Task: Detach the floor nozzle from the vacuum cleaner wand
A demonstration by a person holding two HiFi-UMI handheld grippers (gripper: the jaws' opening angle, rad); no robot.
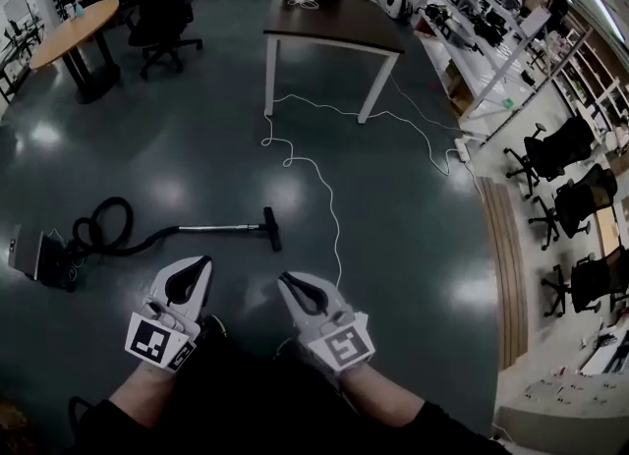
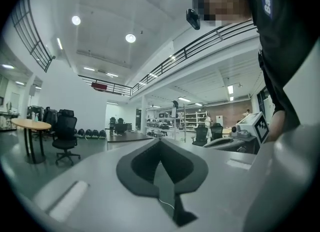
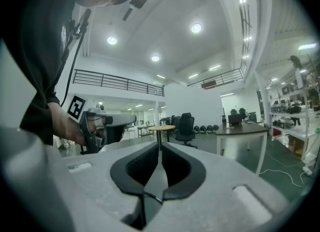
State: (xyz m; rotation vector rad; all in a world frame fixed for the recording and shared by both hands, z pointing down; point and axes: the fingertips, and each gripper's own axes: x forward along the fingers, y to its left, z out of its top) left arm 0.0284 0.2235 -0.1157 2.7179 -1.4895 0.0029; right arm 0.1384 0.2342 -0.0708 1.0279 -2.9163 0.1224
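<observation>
**Floor ahead of the fingers.** The nozzle (image 1: pixel 271 229) lies on the floor just beyond the fingertips of both grippers, between their lines and nearer the right one. Neither touches it. It is still joined to the wand (image 1: pixel 218 228), which runs away to the left of the left fingers into the hose (image 1: pixel 108 227) and the body (image 1: pixel 34 252).

**Fingers.** The left gripper (image 1: pixel 201 262) (image 2: pixel 161 143) has its tips pressed together on nothing. The right gripper (image 1: pixel 287 280) (image 3: pixel 159 148) shows a thin slit between its jaws, also with nothing in it.

**Handling (judged).** The nozzle looks like rigid, light plastic: a flat crossbar with a short neck. The wand looks like a stiff, smooth tube, likely slippery under the pads. The soft hose will not anchor it, so one gripper should clamp the wand close to the joint and the other the nozzle's neck. The pull should run along the tube, and a latch, if there is one, is too small to see.

**Containers.** The body is the only one, and its contents are hidden.
</observation>
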